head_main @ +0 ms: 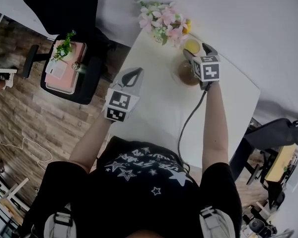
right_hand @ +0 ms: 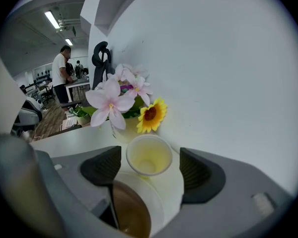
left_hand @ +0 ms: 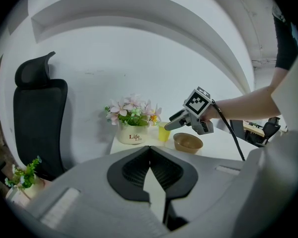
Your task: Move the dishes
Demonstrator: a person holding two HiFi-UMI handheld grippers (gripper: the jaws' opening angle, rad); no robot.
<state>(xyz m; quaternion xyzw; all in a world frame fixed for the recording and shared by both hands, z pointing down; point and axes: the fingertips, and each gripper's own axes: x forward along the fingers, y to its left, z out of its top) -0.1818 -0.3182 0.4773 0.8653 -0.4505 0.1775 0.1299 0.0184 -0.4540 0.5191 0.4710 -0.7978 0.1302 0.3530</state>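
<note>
Well, I see two dishes on the white table (head_main: 156, 115): a shallow brown bowl (head_main: 185, 76) and, just past it towards the top of the frame, a small pale yellow cup (head_main: 191, 45). Both stand upright and look empty. A pot of pink flowers with one yellow sunflower (head_main: 163, 21) sits just beyond the cup at the table's far corner, close to the white wall.

For room, the middle of the tabletop is bare, apart from a dark cable (head_main: 186, 123) that runs down it from my right tool. The table's left edge slants down the frame, with wood floor and a black office chair (head_main: 64, 6) past it in the upper left.

My right gripper (head_main: 197, 51) is held out on a straight arm, above the bowl and aimed at the cup. Its jaws stand wide apart and grip nothing. In the right gripper view the cup shows in the gap between them, clear of both pads, with the bowl below it.

My left gripper (head_main: 133, 73) hovers at the table's left edge, arm half bent, with its jaws pressed together on nothing.
</note>
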